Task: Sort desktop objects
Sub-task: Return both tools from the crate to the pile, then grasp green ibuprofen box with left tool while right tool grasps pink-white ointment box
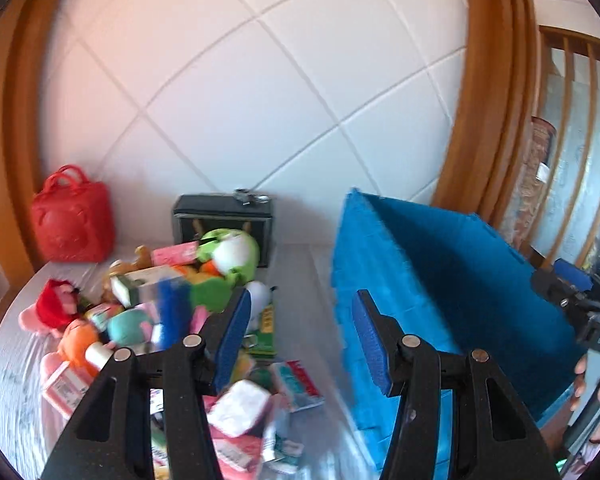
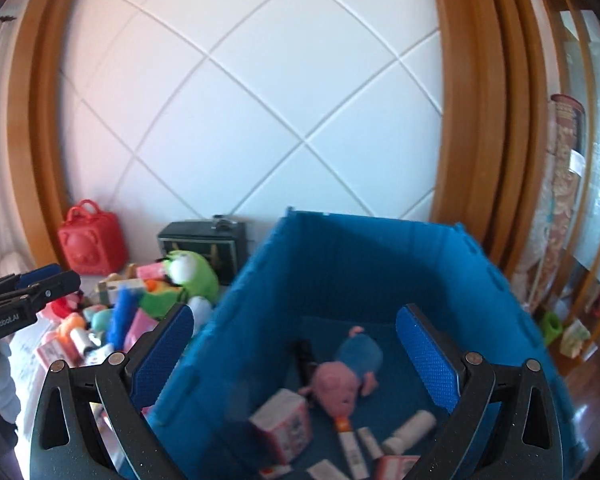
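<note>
A pile of plush toys and small boxes (image 1: 160, 312) lies on the white table (image 1: 16, 380), with a green frog plush (image 1: 232, 252) on top. To its right stands a blue bin (image 1: 440, 280). My left gripper (image 1: 302, 340) hovers open over the gap between pile and bin, nothing between its blue pads. My right gripper (image 2: 296, 360) is open wide above the bin (image 2: 364, 248), also with nothing between its pads. Inside the bin lie a pink pig plush (image 2: 336, 384), a white and pink box (image 2: 284, 424) and several small tubes (image 2: 410, 430). The frames are blurred by motion.
A red bag (image 1: 72, 220) and a black box (image 1: 224, 220) stand at the back against the padded white wall. A wooden frame (image 1: 488, 100) flanks the wall. A rolled rug (image 2: 564, 184) and small items sit on the floor right of the bin.
</note>
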`<act>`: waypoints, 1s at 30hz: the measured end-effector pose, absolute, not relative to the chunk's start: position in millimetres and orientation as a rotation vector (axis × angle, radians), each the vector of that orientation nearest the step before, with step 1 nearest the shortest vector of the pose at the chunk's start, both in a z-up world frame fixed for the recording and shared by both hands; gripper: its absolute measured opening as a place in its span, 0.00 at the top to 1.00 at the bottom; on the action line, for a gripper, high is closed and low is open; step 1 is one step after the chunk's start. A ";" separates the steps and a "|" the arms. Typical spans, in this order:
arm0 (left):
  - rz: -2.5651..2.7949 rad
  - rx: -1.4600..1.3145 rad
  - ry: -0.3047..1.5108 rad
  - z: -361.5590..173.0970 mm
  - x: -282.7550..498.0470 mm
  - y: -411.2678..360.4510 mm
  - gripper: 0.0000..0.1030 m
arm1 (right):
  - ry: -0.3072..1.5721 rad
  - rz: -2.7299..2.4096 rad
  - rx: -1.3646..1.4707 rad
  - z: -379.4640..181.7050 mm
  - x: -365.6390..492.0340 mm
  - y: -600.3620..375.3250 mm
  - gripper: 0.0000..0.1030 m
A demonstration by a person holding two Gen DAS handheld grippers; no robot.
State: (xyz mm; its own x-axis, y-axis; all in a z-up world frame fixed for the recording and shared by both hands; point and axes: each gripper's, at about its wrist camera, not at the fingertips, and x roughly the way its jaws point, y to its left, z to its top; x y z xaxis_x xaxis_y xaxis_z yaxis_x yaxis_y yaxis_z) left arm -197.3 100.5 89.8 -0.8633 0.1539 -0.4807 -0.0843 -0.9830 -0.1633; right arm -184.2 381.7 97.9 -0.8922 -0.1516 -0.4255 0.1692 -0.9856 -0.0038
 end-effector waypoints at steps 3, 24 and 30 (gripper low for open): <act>2.989 -0.816 -0.195 73.1 -187.3 54.7 0.49 | 0.029 -2.846 0.604 96.9 -178.9 345.9 0.00; 2.888 -1.518 -0.177 -111.4 -168.8 -108.2 0.49 | -0.001 -2.524 1.020 -67.4 -214.2 159.4 0.00; 2.752 -1.621 -0.089 -157.4 -174.5 -83.8 0.49 | 0.070 -2.457 1.252 -133.4 -223.0 144.6 0.00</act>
